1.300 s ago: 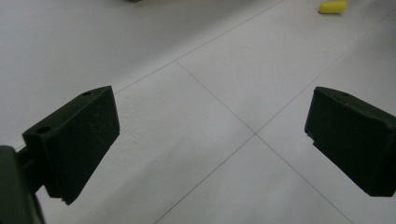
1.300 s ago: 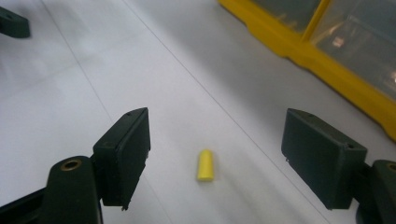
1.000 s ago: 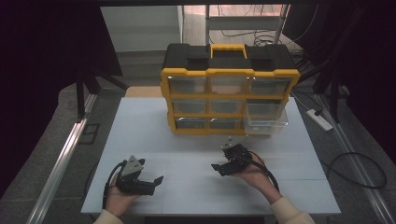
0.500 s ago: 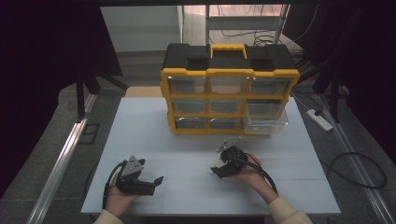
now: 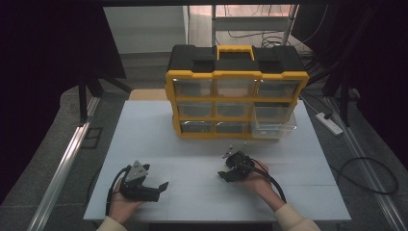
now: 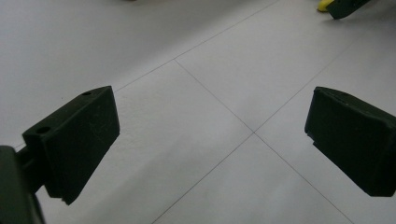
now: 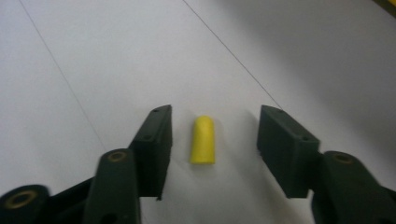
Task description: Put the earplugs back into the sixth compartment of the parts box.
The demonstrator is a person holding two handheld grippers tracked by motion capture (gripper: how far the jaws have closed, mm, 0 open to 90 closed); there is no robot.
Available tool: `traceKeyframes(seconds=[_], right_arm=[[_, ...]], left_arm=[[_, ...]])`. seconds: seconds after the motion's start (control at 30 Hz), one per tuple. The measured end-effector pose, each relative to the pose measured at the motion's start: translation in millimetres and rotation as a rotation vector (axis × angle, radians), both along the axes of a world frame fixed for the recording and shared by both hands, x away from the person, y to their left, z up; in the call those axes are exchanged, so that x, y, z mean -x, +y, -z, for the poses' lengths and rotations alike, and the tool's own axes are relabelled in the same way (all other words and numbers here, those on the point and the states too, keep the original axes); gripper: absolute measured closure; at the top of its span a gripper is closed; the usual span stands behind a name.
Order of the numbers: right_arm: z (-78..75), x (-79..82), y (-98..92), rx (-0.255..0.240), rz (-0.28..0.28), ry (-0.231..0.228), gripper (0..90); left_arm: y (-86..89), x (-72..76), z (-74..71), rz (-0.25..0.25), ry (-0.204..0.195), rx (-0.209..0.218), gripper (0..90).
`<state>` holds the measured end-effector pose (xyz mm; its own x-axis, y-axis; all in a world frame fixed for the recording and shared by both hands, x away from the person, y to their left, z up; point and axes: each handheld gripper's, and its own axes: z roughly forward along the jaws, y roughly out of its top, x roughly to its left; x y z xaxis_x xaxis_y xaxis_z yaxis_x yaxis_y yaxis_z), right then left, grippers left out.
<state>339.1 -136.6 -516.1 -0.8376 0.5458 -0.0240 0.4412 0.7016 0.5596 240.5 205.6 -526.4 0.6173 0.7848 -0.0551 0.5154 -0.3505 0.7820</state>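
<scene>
Table [image 5: 192,144]: matte white, thin seam lines | organizer [image 5: 235,91]: yellow-black plastic, clear drawers, far edge, no legible markings | yellow piece [image 7: 203,140]: smooth, round-tipped cylinder between parted jaws of right gripper [image 7: 212,140], untouched | left gripper [image 6: 210,140]: wide, empty.

High view overlooks table [image 5: 192,144]; gripper views skim it closely.

Grey floor [image 5: 53,144] (dim), black curtains [image 5: 43,57].
</scene>
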Motion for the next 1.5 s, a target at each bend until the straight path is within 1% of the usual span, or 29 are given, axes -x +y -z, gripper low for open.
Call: traceKeyframes(seconds=[0.03, 0.07, 0.1, 0.13, 0.17, 0.2, 0.3, 0.33, 0.37, 0.43, 0.53, 0.6, 0.63, 0.77, 0.8, 0.93, 1.0, 1.07, 1.27, 1.5], right_arm=[[-0.8, 0.6, -0.2, 0.001, -0.008, 0.003, 60.2], [-0.9, 0.9, -0.2, -0.002, -0.007, 0.005, 64.3], [-0.9, 0.9, -0.2, -0.002, -0.007, 0.005, 64.3], [-1.2, 1.3, -0.6, -0.009, -0.016, 0.014, 74.3], [-1.4, 1.4, -0.8, -0.011, -0.018, 0.016, 78.6], [-1.5, 1.4, -1.1, -0.015, -0.021, 0.021, 79.5], [-1.6, 1.5, -1.8, -0.022, -0.023, 0.028, 80.5], [-2.1, 1.5, -2.3, -0.035, -0.025, 0.037, 80.7], [-3.3, 1.6, -3.0, -0.05, -0.029, 0.036, 80.7], [-8.4, 3.8, -4.4, -0.071, -0.026, 0.013, 80.8], [-17.0, 6.9, -8.1, -0.119, -0.018, -0.017, 80.7], [-24.9, 8.9, -12.8, -0.168, -0.017, -0.045, 80.7], [-27.7, 9.5, -14.6, -0.185, -0.014, -0.054, 80.8], [-41.9, 12.4, -24.6, -0.264, 0.008, -0.106, 80.8], [-46.3, 13.0, -28.1, -0.291, 0.014, -0.117, 80.7], [-55.4, 14.3, -34.4, -0.333, 0.028, -0.142, 80.7], [-61.5, 15.7, -37.7, -0.351, 0.036, -0.165, 80.7], [-65.5, 16.5, -39.7, -0.364, 0.042, -0.175, 80.8], [-83.9, 20.1, -47.5, -0.42, 0.053, -0.222, 80.8], [-102.8, 22.6, -56.3, -0.477, 0.066, -0.261, 80.7]], left_arm=[[0.0, -0.1, 0.1, 0.0, 0.001, 0.001, 2.8], [0.0, -0.1, 0.1, 0.0, 0.001, 0.001, 2.8], [0.0, -0.1, 0.1, 0.0, 0.001, 0.001, 2.8], [0.0, -0.1, 0.0, -0.001, 0.0, 0.0, 2.8], [-0.1, 0.1, 0.0, -0.001, 0.0, 0.001, 2.8], [-0.1, 0.1, 0.0, -0.001, 0.0, 0.001, 2.8], [0.0, 0.1, -0.2, -0.001, 0.0, 0.001, 2.8], [0.1, 0.1, -0.2, -0.001, -0.001, 0.002, 2.8], [0.2, 0.1, -0.2, -0.001, 0.0, 0.002, 2.8], [0.1, 0.2, -0.2, -0.001, -0.001, 0.002, 2.8], [0.0, 0.4, -0.2, -0.001, -0.001, 0.003, 2.8], [0.1, 0.3, -0.3, -0.001, -0.001, 0.003, 2.8], [0.2, 0.3, -0.3, -0.001, -0.001, 0.003, 2.8], [0.1, 0.1, -0.2, -0.001, -0.001, 0.002, 2.8], [0.1, 0.1, -0.2, -0.001, -0.001, 0.002, 2.8], [0.2, 0.1, -0.2, -0.002, -0.002, 0.002, 2.9], [0.3, 0.0, -0.2, -0.002, -0.001, 0.002, 2.9], [0.4, 0.0, -0.3, -0.001, -0.003, 0.0, 2.9], [0.2, 0.1, -0.3, -0.003, -0.004, 0.003, 2.9], [0.5, 0.0, -0.6, -0.004, -0.006, 0.003, 2.9]])
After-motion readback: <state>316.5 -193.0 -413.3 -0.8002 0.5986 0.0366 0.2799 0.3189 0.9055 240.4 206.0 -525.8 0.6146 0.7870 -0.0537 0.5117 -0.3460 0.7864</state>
